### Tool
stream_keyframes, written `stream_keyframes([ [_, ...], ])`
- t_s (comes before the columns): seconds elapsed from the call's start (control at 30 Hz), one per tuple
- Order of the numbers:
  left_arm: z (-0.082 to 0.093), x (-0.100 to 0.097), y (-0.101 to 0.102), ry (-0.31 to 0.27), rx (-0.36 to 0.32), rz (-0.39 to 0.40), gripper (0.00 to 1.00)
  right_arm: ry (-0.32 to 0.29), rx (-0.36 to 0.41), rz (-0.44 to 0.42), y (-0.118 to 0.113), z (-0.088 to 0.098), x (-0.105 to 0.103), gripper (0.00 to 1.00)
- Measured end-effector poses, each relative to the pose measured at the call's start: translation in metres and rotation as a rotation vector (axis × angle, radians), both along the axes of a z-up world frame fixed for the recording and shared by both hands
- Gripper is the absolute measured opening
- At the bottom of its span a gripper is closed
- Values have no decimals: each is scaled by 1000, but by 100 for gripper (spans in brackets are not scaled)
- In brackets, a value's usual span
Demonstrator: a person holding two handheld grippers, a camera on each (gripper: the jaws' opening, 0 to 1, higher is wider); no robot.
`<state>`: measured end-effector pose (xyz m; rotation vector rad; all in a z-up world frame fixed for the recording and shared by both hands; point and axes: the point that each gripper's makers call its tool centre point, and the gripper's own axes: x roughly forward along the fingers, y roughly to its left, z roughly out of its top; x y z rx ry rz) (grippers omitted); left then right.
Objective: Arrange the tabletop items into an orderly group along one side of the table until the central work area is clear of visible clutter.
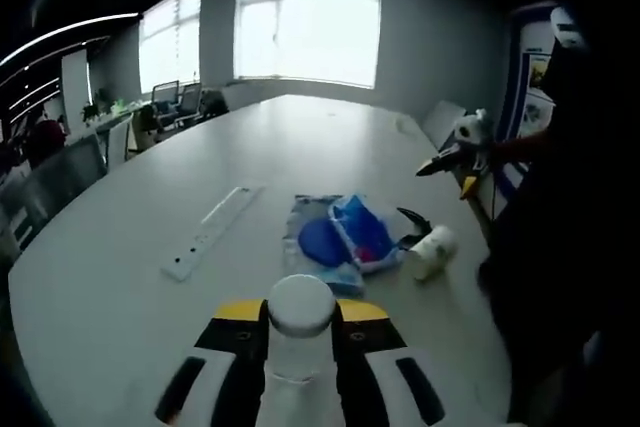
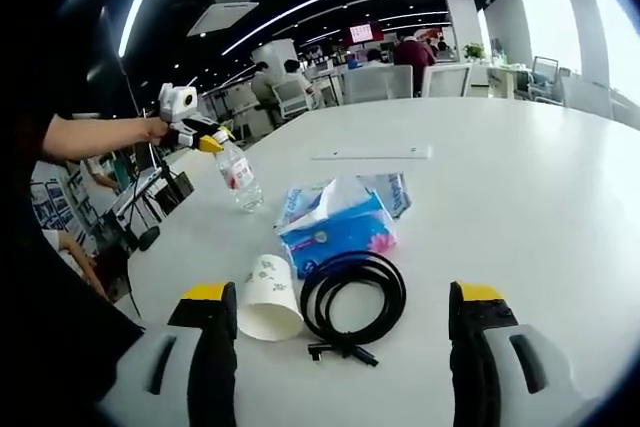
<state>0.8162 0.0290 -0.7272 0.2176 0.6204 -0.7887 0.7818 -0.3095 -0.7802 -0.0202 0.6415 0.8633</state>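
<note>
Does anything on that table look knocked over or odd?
Yes: the paper cup lies tipped on its side beside the coiled black cable, and the blue tissue pack looks crumpled. No spill is visible.

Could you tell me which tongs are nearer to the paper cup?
Right. The right tongs open just before the cup; the left tongs hold a bottle farther off.

A large white table (image 2: 520, 167) is carrying everything. In the right gripper view a paper cup (image 2: 268, 297) is lying on its side at about seven o'clock, touching a coiled black cable (image 2: 352, 302) at six. A blue tissue pack (image 2: 338, 225) is sitting just beyond them at centre, and a flat white strip (image 2: 372, 153) is lying well apart toward twelve o'clock.
</note>
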Motion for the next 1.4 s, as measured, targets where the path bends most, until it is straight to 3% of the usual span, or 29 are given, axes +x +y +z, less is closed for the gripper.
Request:
stream_keyframes([
  [0.23, 2, 4, 8, -33, -23, 55, 29, 4, -30, 66, 7, -7, -11, 86],
  [0.4, 15, 5, 11, -65, -38, 109, 34, 11, -28, 81, 9, -9, -12, 85],
  [0.57, 27, -1, 15, -88, -26, 198, 40, -11, -31, 105, 13, -7, -11, 83],
  [0.67, 40, -5, 18, -123, -54, 263, 43, -15, -21, 104, 15, -4, -9, 82],
  [0.73, 43, -11, 20, -133, -49, 289, 46, -29, -20, 106, 15, -3, -7, 81],
  [0.77, 44, -17, 26, -150, 5, 322, 46, -34, -21, 112, 16, -2, -7, 82],
  [0.83, 43, -26, 29, -165, 49, 354, 46, -69, -37, 129, 17, 0, -7, 82],
  [0.93, 45, -38, 27, -159, -9, 407, 49, -111, -52, 134, 18, 4, -5, 83],
  [1.03, 39, -54, 25, -154, 3, 434, 52, -125, -42, 129, 19, 8, -4, 81],
  [1.07, 36, -62, 18, -144, -21, 447, 53, -130, -44, 128, 19, 8, -3, 80],
  [1.17, 26, -81, 8, -117, -28, 458, 59, -134, -43, 127, 18, 7, -2, 74],
  [1.27, 17, -101, -4, -109, -35, 471, 64, -130, -68, 124, 15, 2, -2, 74],
  [1.33, 11, -108, 0, -104, -52, 480, 67, -131, -70, 132, 15, 1, -3, 74],
  [1.4, 17, -112, -9, -118, -63, 482, 70, -129, -78, 137, 15, -2, -3, 72],
])
